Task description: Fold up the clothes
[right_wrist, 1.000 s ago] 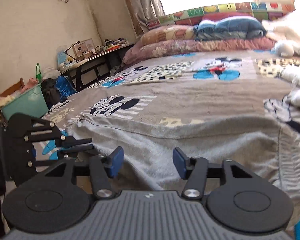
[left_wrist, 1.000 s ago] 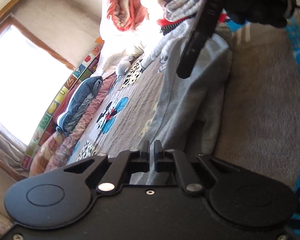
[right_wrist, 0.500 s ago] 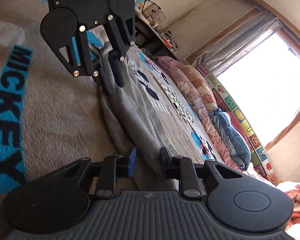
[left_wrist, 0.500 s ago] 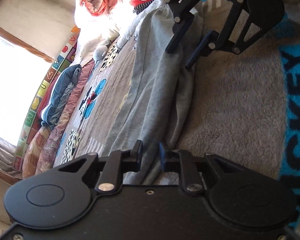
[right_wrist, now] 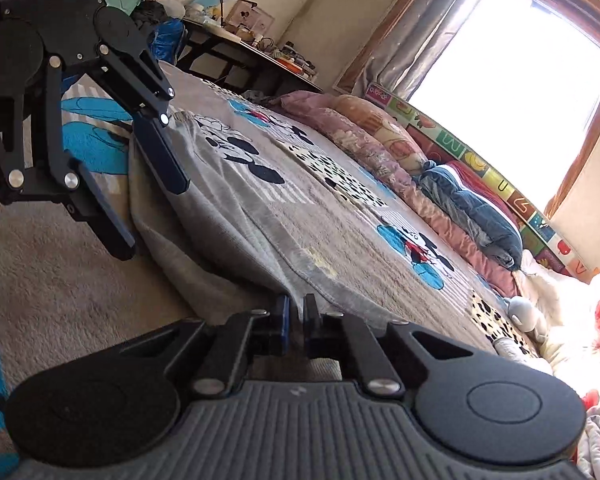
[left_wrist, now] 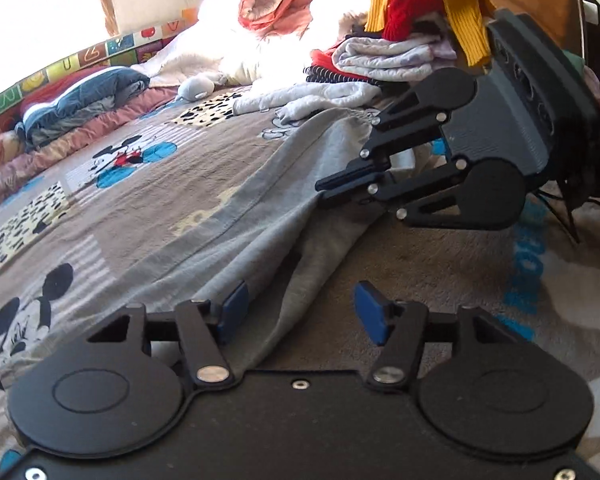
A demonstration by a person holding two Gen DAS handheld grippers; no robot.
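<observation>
A grey garment [left_wrist: 228, 232] lies stretched over the Mickey blanket [left_wrist: 440, 264], its near edge doubled into a long fold. My left gripper [left_wrist: 303, 308] is open at that fold, with cloth draped between the blue pads [left_wrist: 236, 304] and not pinched. Farther along the same edge, my right gripper [left_wrist: 320, 191] is shut on the cloth. In the right wrist view the right gripper [right_wrist: 296, 314] pinches the grey garment [right_wrist: 236, 208] with its jaws almost touching. The left gripper [right_wrist: 152, 216] hangs open above the garment's far end.
A heap of unfolded clothes [left_wrist: 412, 40], red, yellow, white and striped, sits at the bed's right end. Pillows and a rolled quilt [left_wrist: 80, 92] line the window side beside a small plush toy [left_wrist: 196, 86]. A cluttered desk [right_wrist: 252, 48] stands past the bed.
My left gripper went from shut on the garment's edge to open and let the cloth go. My right gripper went from open to shut on the fold. Both views swung round.
</observation>
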